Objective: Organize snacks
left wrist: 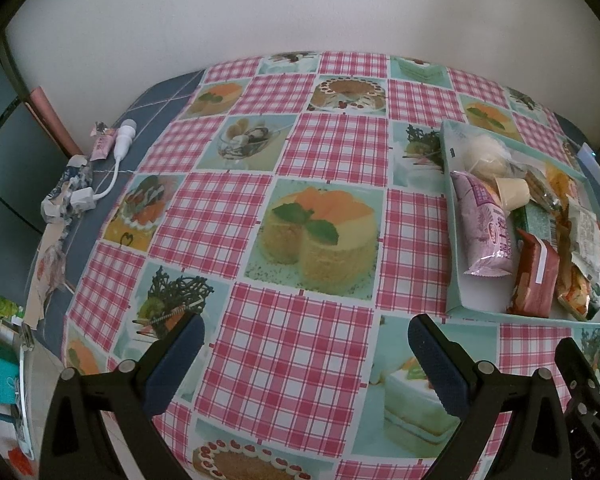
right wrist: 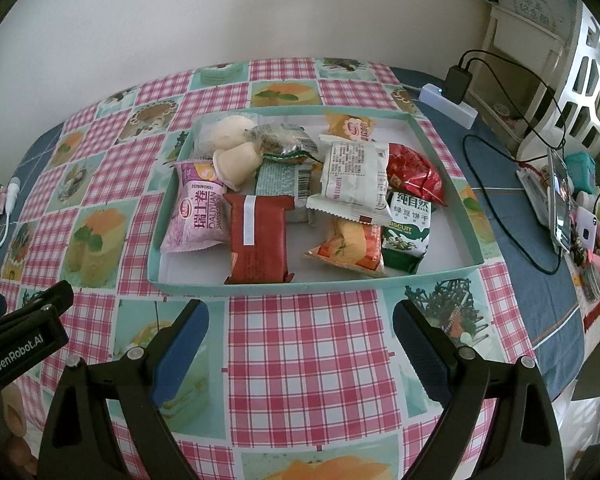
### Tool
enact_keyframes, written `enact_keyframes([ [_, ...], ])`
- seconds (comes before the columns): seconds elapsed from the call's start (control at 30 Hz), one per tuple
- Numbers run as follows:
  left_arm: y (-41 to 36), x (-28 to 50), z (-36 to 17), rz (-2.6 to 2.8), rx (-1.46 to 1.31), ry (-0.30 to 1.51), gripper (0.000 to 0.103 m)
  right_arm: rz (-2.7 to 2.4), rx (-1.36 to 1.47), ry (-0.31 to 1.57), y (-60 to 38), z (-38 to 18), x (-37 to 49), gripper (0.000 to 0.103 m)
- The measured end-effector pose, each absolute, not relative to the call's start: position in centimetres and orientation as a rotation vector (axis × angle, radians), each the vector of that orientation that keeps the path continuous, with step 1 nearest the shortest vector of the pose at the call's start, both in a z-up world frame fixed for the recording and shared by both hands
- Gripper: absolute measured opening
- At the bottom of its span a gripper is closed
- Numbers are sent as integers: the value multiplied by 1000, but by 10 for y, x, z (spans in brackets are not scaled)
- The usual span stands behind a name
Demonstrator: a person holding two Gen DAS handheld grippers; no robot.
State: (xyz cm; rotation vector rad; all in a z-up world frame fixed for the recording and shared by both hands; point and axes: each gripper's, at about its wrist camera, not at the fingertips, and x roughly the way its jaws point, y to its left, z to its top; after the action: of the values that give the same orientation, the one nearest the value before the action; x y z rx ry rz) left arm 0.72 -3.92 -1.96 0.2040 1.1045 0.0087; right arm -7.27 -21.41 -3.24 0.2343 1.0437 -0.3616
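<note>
A: What fills the scene?

B: A table under a checked tablecloth [right wrist: 300,344] printed with cakes, pushed against a pale wall [right wrist: 180,12]. On the cloth sits a shallow teal box [right wrist: 260,285] with a white floor, lying toward the far right in the left wrist view and straight ahead in the right wrist view.

A: And the snacks?

B: All inside that box. At its left wall lies a pink Swiss roll packet [right wrist: 198,216], touching a dark red packet [right wrist: 258,236] just to its right, whose near end reaches the front wall. A white packet [right wrist: 354,178] lies tilted across the middle, overlapping a green biscuit packet [right wrist: 408,232] and an orange packet [right wrist: 350,248] nearer the front. A shiny red packet [right wrist: 414,174] rests to the right of the white one. At the far left corner are a round white bun in clear wrap [right wrist: 230,132] and a small jelly cup [right wrist: 238,162] tipped on its side.

A: The grippers?

B: The left gripper [left wrist: 302,340] hangs over bare cloth, left of the box, fingers spread wide with nothing between them. The right gripper [right wrist: 300,320] hovers just short of the box's front wall, likewise spread wide and empty.

A: Anything off the cloth?

B: A white power strip [right wrist: 452,106] with a black charger [right wrist: 458,80] at the far right, and a white cable [left wrist: 118,152] among paper scraps at the left edge.
</note>
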Motion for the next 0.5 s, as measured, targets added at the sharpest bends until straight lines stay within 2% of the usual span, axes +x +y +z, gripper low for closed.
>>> enact_keyframes([
  [0.5,-40,6,-20,-3,205,1102,103,-360,233,1045,-214,-33,-73,94],
])
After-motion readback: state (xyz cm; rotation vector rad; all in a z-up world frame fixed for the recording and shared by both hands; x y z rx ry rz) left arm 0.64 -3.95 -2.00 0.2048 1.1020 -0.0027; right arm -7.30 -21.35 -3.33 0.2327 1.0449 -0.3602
